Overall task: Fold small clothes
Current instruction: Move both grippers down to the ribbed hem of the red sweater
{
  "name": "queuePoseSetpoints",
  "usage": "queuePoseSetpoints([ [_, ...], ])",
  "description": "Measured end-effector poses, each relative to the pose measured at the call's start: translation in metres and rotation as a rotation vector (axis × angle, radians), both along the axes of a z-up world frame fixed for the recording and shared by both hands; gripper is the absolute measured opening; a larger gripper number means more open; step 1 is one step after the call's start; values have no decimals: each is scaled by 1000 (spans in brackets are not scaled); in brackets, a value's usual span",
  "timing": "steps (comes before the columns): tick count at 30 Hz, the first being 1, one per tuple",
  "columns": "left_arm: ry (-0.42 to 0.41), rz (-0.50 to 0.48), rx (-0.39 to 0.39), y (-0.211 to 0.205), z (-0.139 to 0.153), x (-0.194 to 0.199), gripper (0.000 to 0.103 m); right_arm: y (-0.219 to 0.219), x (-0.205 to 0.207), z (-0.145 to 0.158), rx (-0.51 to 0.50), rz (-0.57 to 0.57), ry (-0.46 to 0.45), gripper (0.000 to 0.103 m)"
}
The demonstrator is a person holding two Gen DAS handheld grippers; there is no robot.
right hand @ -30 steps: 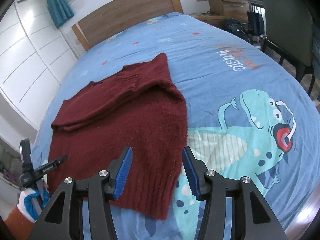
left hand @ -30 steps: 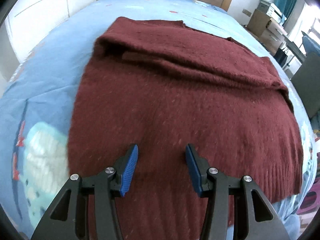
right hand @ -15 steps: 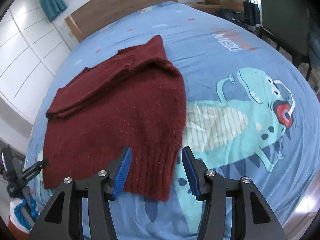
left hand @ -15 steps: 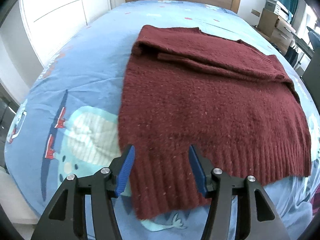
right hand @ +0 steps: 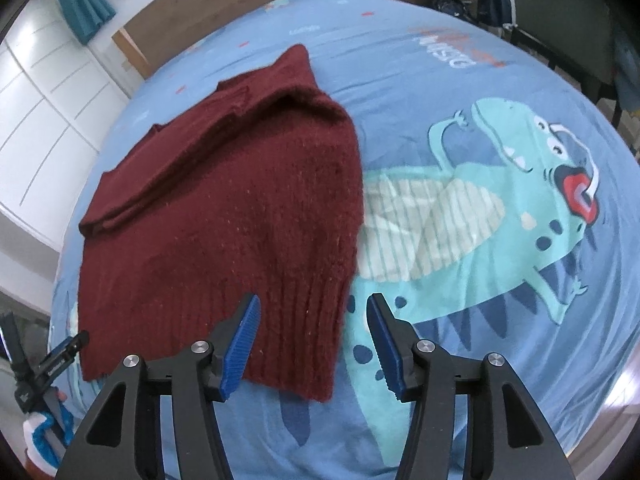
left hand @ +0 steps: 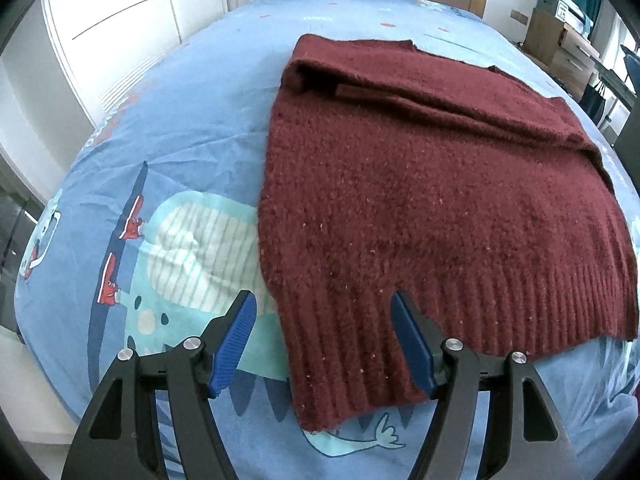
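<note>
A dark red knitted sweater [left hand: 420, 184] lies flat on the blue bed, sleeves folded in across its upper part, ribbed hem nearest me. It also shows in the right wrist view [right hand: 224, 216]. My left gripper [left hand: 324, 340] is open and empty, hovering over the hem's left corner. My right gripper [right hand: 314, 340] is open and empty, hovering over the hem's right corner [right hand: 316, 384]. The left gripper [right hand: 52, 364] shows at the lower left of the right wrist view.
The blue bedsheet [right hand: 480, 92] has a teal dinosaur print [right hand: 516, 208]. A wooden headboard [right hand: 224, 4] stands at the far end. White wardrobes [left hand: 120, 32] are on the left, a wooden dresser [left hand: 568, 44] and a dark chair [right hand: 560, 12] on the right.
Both grippers have pulled back toward the foot of the bed, from over the sweater's body to over its hem corners. Both stayed open. The sweater has not moved.
</note>
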State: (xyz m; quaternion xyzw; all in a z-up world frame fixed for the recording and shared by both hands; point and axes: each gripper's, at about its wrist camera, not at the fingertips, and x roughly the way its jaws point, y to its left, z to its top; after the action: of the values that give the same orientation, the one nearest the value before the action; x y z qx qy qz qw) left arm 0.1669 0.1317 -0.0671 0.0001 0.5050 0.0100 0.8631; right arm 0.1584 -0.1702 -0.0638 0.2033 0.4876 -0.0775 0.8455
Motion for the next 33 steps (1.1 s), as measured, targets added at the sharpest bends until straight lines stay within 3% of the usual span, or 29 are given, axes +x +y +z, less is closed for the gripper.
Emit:
queuePoseSetpoints([
  [15,52,7,-38,11,-22,6,64,7,21,-34,37,31,69,59],
  [24,85,8,-261,34,-26,9,65,5,24,-42,65,42,71,61],
  [33,131,-3,-601,53,-30,12,65,5,28,-44,160,75,38,61],
])
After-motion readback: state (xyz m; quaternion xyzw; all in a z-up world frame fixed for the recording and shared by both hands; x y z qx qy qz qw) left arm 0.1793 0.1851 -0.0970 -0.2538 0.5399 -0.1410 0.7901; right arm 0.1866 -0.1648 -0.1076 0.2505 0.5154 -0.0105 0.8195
